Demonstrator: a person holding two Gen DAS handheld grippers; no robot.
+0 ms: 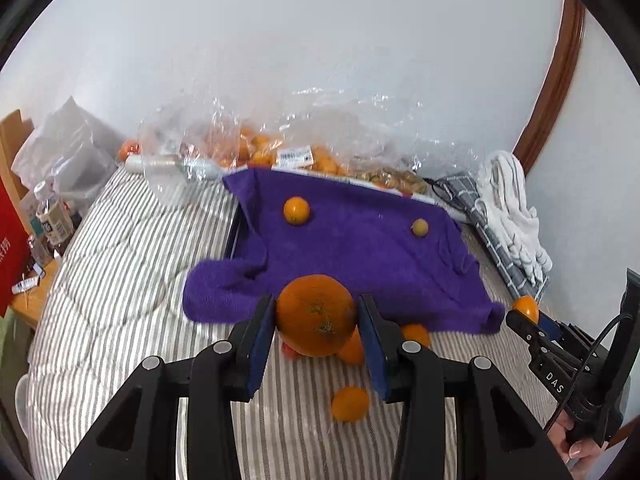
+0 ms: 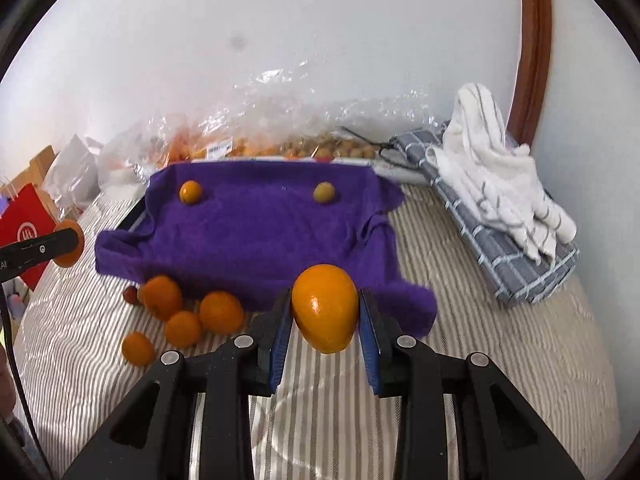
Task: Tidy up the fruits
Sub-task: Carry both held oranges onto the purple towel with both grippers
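My left gripper (image 1: 316, 320) is shut on a large round orange (image 1: 315, 314), held above the striped bed. My right gripper (image 2: 325, 316) is shut on a smaller, smooth oval orange fruit (image 2: 325, 312); it shows again at the right edge of the left wrist view (image 1: 526, 309). A purple towel (image 2: 260, 224) lies spread ahead with a small orange (image 2: 190, 192) at its far left and a yellowish small fruit (image 2: 324, 193) at its far right. Several loose oranges (image 2: 184, 312) and a small red fruit (image 2: 130, 294) sit on the bed by the towel's near left corner.
Clear plastic bags of fruit (image 1: 280, 152) line the wall behind the towel. A grey checked cloth (image 2: 504, 248) with a white striped towel (image 2: 496, 172) on it lies at the right. A red bag (image 2: 24, 232), bottles (image 1: 50, 216) and a wooden stand are left of the striped bedding (image 1: 120, 280).
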